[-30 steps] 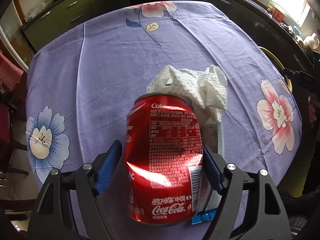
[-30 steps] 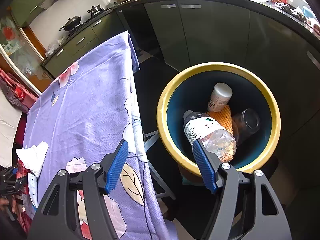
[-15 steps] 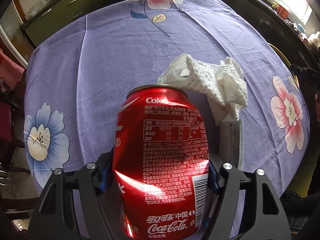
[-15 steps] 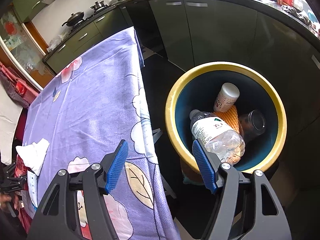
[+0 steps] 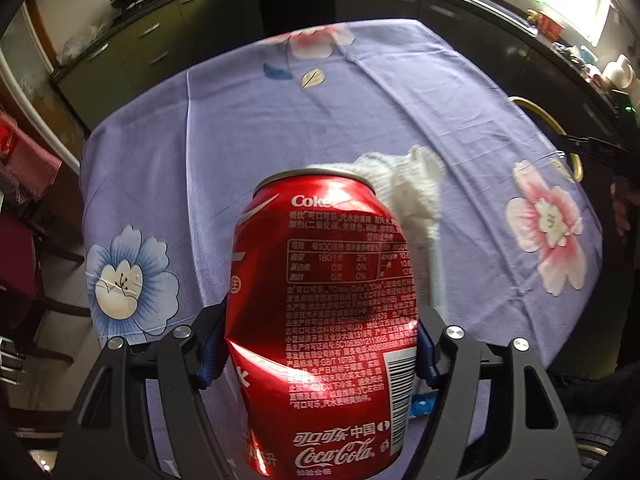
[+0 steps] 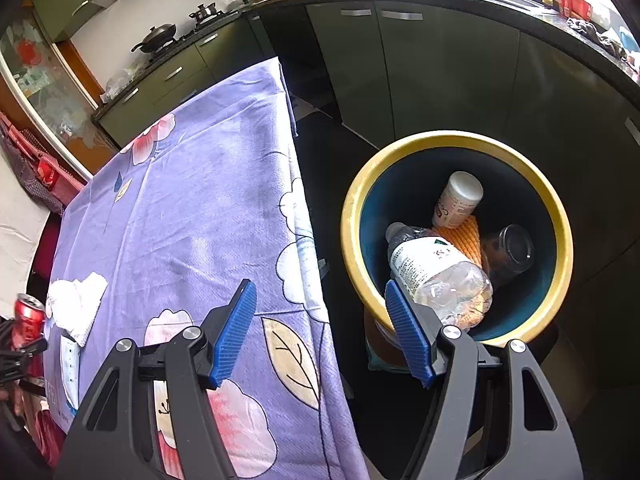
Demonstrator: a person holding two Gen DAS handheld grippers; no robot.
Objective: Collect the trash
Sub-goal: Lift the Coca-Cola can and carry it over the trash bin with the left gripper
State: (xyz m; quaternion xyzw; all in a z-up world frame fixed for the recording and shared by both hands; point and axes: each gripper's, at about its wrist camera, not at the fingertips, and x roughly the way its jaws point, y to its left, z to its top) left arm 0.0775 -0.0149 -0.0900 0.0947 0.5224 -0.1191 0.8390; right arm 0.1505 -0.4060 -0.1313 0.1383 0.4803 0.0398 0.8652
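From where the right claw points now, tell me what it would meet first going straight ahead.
Probably the purple tablecloth near its hanging edge, or the floor just beyond; depth is unclear. The open right claw is empty, and the yellow-rimmed bin lies to its right.

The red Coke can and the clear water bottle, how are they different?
The Coke can is red metal, dented, pinched in the left gripper above the table. The water bottle is clear plastic, lying loose in the yellow-rimmed bin. Both are drink containers.
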